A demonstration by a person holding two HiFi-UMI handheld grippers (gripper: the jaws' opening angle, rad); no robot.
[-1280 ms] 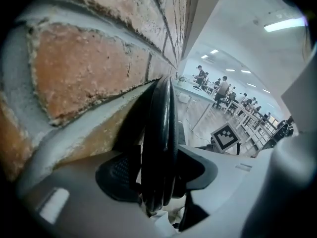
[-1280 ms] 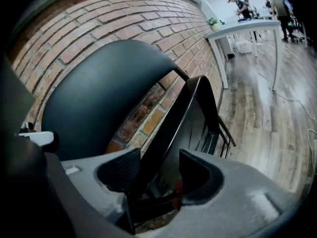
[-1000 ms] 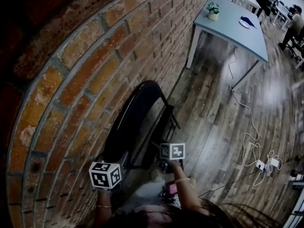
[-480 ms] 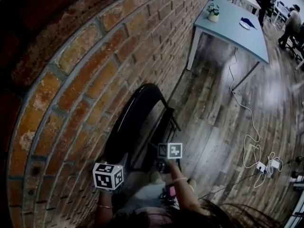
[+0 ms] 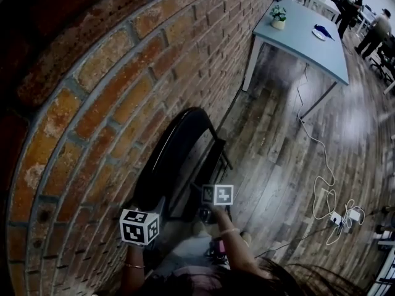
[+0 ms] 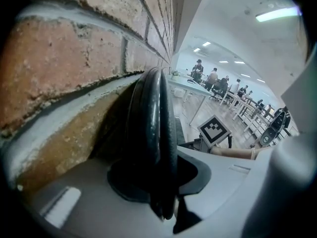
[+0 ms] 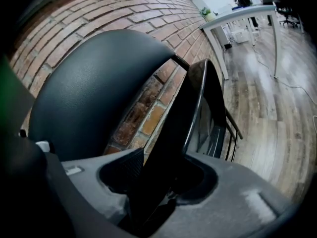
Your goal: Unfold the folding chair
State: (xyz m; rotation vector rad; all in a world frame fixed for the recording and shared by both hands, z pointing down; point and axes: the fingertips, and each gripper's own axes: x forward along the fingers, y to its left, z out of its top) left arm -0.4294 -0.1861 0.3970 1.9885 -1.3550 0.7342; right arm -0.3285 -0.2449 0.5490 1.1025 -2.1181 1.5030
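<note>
A folded black chair (image 5: 179, 147) leans against the brick wall. My left gripper (image 6: 166, 202) sits at the near edge of the backrest (image 6: 151, 128), with the black rim between its closing jaws and its pads against it. In the head view the left gripper (image 5: 151, 208) is by the wall side. My right gripper (image 7: 158, 192) straddles the glossy edge of the seat (image 7: 193, 113); its jaws are closing and a little room still shows beside the edge. The matte backrest (image 7: 94, 93) rises to the left of it. From the head camera the right gripper (image 5: 207, 205) is at the chair's room side.
The brick wall (image 5: 92, 103) runs close along the left. A light table (image 5: 302, 36) with a potted plant (image 5: 277, 14) stands further down the room. A white cable and power strip (image 5: 339, 217) lie on the wooden floor at the right. People stand far off.
Both grippers have kept their places at the chair's near edge. Only the people in the far part of the room have shifted.
</note>
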